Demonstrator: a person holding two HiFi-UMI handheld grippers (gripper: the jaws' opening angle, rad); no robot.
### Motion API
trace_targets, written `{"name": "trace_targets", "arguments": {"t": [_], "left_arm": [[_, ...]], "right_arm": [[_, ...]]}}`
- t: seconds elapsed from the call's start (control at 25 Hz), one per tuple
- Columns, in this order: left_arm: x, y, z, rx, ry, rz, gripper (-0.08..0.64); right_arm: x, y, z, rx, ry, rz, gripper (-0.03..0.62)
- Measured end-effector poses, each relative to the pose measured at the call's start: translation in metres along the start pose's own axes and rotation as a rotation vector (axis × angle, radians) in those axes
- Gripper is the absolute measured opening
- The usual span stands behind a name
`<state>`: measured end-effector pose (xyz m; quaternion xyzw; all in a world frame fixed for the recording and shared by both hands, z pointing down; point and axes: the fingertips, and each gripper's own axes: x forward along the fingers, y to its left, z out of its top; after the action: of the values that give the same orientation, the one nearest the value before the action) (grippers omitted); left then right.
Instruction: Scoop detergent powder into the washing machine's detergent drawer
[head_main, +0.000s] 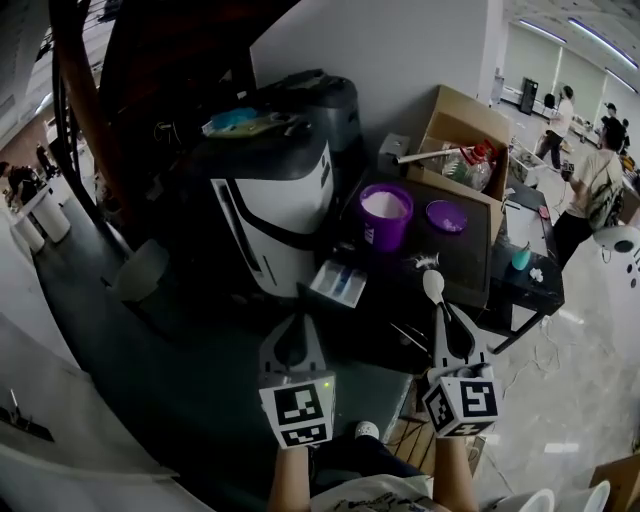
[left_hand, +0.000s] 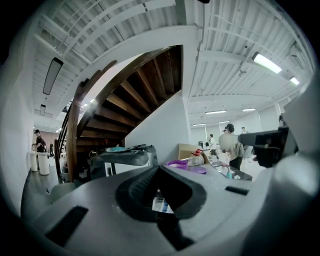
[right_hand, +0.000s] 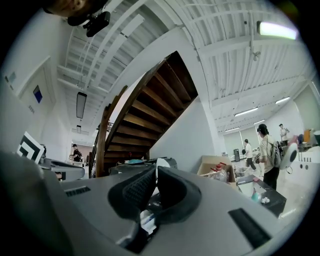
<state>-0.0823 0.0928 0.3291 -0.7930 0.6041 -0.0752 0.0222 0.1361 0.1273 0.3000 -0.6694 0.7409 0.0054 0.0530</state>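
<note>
Closest to me, the left forearm (head_main: 288, 478) comes up from the near edge and holds the left gripper (head_main: 297, 320) pointing away and slightly upward. Its marker cube faces the person. The jaws are closed tip to tip with nothing between them, low in front of the washing machine (head_main: 272, 215). That machine is white and dark, and it stands at the far left against the wall under the staircase (left_hand: 125, 100).

From the machine's lower right front, the drawer (head_main: 339, 283) stands pulled out, showing blue and white compartments. The left gripper sits just near and left of it. From the left gripper's own view, the drawer (left_hand: 160, 204) shows through the gap below the closed tips.

Beyond the drawer and to the right, an open purple tub (head_main: 385, 216) of white powder stands on the dark table (head_main: 470, 270).

The right forearm (head_main: 455, 472) rises in parallel with the left. The right gripper (head_main: 443, 313) is clamped on the handle of a white spoon (head_main: 432, 285). The spoon's bowl points away, just right of the drawer and nearer than the tub. I cannot tell whether the bowl carries powder.

Further right, a purple lid (head_main: 445, 215) lies beside the tub, with a cardboard box (head_main: 462, 125) behind it. People (head_main: 600, 185) stand at the far right.
</note>
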Motion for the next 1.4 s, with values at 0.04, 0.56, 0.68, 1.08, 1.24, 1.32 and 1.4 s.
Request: {"name": "trace_targets", "arguments": {"t": [0.04, 0.56, 0.68, 1.08, 1.24, 1.32, 1.4], "left_arm": [[0.01, 0.0, 0.004, 0.001, -0.002, 0.006, 0.002], [0.108, -0.008, 0.022, 0.002, -0.011, 0.051, 0.002], [0.118, -0.009, 0.019, -0.001, 0.004, 0.056, 0.002], [0.158, 0.004, 0.013, 0.0, 0.028, 0.065, 0.002], [0.187, 0.013, 0.016, 0.001, 0.022, 0.048, 0.002], [0.204, 0.017, 0.018, 0.003, 0.019, 0.033, 0.002], [0.223, 0.022, 0.021, 0.005, 0.014, 0.019, 0.002]], "right_arm": [[0.011, -0.005, 0.002, 0.001, -0.002, 0.005, 0.02], [0.109, -0.053, 0.002, -0.002, -0.01, 0.056, 0.02], [0.12, -0.061, 0.001, 0.001, -0.009, 0.052, 0.02], [0.16, -0.07, -0.012, 0.014, 0.014, 0.048, 0.02], [0.186, -0.071, -0.015, 0.015, 0.016, 0.033, 0.02], [0.202, -0.072, -0.017, 0.015, 0.015, 0.024, 0.02], [0.219, -0.072, -0.018, 0.013, 0.019, 0.017, 0.02]]}}
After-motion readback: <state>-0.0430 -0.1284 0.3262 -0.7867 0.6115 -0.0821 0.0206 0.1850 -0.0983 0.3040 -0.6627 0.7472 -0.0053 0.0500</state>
